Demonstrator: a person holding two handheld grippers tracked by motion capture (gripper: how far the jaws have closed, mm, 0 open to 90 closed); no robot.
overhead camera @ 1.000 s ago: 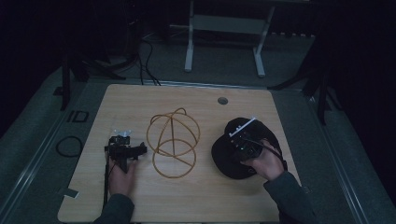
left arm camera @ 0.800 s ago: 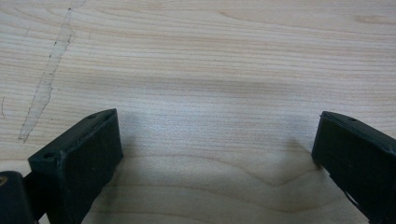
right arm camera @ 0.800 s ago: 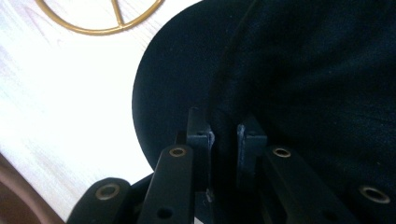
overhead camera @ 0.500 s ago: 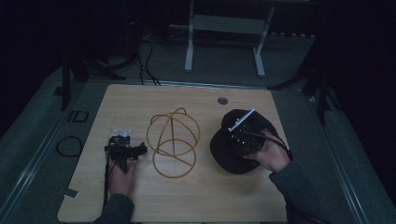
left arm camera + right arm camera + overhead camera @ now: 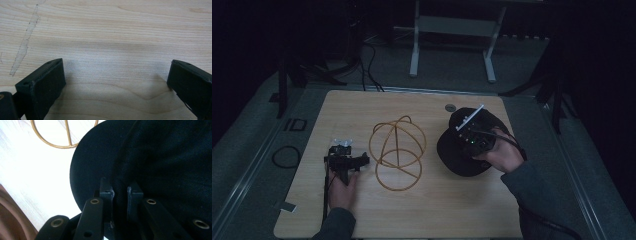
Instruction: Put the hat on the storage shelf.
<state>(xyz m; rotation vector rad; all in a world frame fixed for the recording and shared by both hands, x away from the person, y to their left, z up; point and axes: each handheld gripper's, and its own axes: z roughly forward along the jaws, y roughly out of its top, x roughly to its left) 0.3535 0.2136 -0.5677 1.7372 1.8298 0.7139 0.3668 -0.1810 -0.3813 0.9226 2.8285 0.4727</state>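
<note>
Jaws of my right gripper [image 5: 119, 191] pinch the black cap [image 5: 464, 145] beside the gold wire stand [image 5: 396, 152], while my left gripper [image 5: 116, 80] rests spread wide on the table [image 5: 112, 30].

High view: fixed above person's side, looks forward and down, takes in whole wooden table [image 5: 362, 107] and floor beyond. Left gripper view: rides on left gripper [image 5: 113, 82], faces straight down, very close to bare wood. Right gripper view: rides on right gripper [image 5: 120, 191], close on black cap [image 5: 162, 157]; shares cap, gold wire frame [image 5: 60, 137] with high view.
</note>
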